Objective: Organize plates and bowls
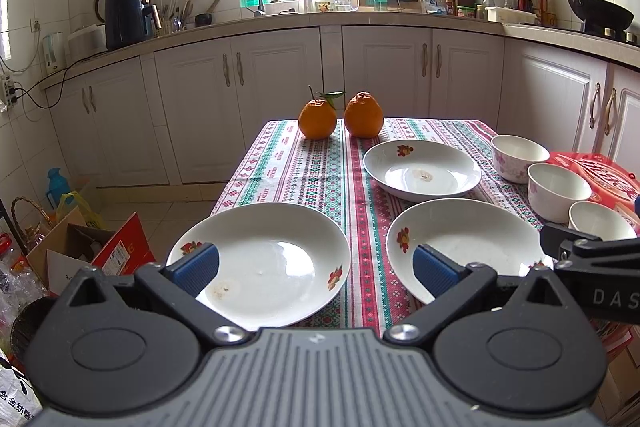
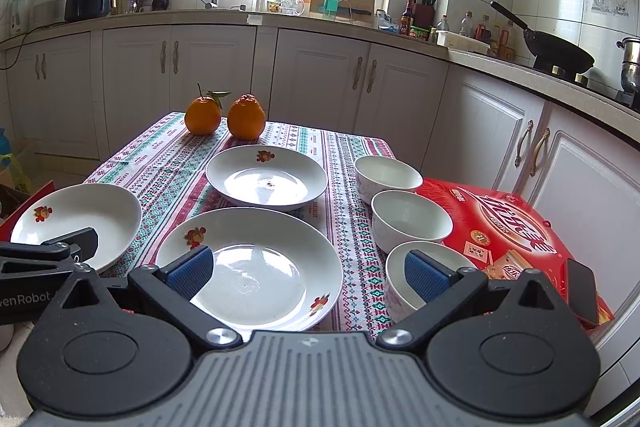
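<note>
My left gripper (image 1: pixel 316 269): released, above the near-left plate (image 1: pixel 264 263).
My right gripper (image 2: pixel 307 273): released, holding nothing.
Bowls (image 2: pixel 410 217): three in a row.

Your right gripper (image 2: pixel 306 273) hangs w/ fingers (image 2: pixel 190 273) wide apart, nothing between them. Below it sits the near plate (image 2: pixel 256 267) on the worktop (image 2: pixel 172 167). A far plate (image 2: pixel 266 177) lies behind, a left plate (image 2: pixel 80 215) beside the left gripper (image 2: pixel 74 241). Three bowls (image 2: pixel 410 213) stand in a row at right, next to a red box (image 2: pixel 512 223). Two oranges (image 2: pixel 224 115) stand at the far edge.
</note>
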Action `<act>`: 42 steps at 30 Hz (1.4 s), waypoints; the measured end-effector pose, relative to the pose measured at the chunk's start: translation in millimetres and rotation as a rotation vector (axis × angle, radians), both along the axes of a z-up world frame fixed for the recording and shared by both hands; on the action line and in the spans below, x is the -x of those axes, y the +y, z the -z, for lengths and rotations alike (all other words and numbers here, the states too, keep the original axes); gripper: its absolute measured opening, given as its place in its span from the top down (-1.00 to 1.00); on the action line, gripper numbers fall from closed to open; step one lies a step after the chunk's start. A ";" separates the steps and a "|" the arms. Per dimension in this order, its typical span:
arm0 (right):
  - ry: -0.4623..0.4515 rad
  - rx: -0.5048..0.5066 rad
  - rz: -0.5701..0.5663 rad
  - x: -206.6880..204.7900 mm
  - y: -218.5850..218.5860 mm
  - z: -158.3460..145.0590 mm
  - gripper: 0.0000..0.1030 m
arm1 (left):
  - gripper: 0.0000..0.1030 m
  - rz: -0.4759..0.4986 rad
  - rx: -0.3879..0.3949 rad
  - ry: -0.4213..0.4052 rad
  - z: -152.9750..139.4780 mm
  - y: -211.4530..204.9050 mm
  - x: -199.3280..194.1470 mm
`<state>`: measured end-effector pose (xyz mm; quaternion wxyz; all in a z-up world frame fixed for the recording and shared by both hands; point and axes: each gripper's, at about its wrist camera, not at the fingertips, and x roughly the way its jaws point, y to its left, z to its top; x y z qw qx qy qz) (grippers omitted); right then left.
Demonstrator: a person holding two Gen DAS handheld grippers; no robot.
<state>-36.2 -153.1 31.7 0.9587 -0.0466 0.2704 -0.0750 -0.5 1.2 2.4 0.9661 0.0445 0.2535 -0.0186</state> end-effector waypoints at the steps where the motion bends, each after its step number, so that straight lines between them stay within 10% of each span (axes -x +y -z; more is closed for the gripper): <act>1: 0.000 0.000 0.000 -0.2 0.1 -0.1 -1.00 | -0.99 0.000 0.000 0.000 0.0 0.0 0.0; 42: 0.001 0.008 -0.001 0.6 1.5 -2.1 -1.00 | -0.98 0.006 0.009 0.012 -2.5 1.2 -3.6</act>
